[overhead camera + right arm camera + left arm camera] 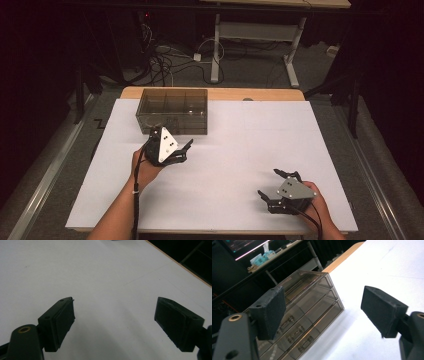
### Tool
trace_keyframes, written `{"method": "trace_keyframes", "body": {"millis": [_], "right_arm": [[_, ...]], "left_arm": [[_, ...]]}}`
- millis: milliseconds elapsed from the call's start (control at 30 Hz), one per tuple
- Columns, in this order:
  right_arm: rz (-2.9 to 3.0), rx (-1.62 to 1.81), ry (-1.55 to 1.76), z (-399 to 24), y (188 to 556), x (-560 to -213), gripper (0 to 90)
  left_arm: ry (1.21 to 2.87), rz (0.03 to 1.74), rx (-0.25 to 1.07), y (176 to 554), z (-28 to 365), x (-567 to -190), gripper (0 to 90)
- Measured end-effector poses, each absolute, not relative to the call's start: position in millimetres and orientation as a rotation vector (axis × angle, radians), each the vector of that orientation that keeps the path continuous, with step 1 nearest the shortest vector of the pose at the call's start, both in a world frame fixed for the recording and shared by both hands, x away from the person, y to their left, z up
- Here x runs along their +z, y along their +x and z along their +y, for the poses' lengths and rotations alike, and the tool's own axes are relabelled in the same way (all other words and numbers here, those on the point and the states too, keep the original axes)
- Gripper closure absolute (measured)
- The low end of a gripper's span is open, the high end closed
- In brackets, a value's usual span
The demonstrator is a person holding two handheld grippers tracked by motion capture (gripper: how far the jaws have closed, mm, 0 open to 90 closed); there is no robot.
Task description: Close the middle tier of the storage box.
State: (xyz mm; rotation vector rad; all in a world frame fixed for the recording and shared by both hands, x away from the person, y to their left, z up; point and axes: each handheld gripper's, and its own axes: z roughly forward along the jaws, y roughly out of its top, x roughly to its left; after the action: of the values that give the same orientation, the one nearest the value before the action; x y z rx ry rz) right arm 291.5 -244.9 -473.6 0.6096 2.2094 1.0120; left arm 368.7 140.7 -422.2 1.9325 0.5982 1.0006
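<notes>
So the landmark here is the smoky see-through plastic drawer box (172,111), sitting toward the back left of the white surface (240,150). It's boxy with hard edges, and from above you can see dividers splitting it into three sections. In the left gripper view the drawer box (312,307) shows three stacked drawers, each with a small clear bar handle, and something pale and bead-like sits in the lowest one, too blurry to say what.

Left claw (184,148) hangs just in front of the box, near its front left corner, not touching it. Jaws are spread wide with nothing between them. Its pads (272,312) are chunky black blocks with a rough, foamy, sandpapery face, and there's a white three-cornered plate on top of it.

Further right and much closer to the person than the box, well apart from it, is the right claw (272,184), low over the surface near the front edge. Also wide and empty. Its pads (62,320) look smoother and rubbery. Grey plate on that one.

The surface is a matte white sheet over a wooden top, whose edge peeks out behind the box. Nothing lies between the left claw and the drawer fronts. Behind the surface there's a floor with tangled cables (165,60) and another desk's white legs (216,45).
</notes>
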Motion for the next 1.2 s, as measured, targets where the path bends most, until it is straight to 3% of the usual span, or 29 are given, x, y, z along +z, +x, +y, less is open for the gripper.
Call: {"method": "trace_keyframes", "body": {"millis": [1200], "right_arm": [[2.189, 1.05, 0.655, -242, 292, -473, 16.2]], "left_arm": [[2.003, 0.473, 0.983, 342, 124, -422, 19.7]]}}
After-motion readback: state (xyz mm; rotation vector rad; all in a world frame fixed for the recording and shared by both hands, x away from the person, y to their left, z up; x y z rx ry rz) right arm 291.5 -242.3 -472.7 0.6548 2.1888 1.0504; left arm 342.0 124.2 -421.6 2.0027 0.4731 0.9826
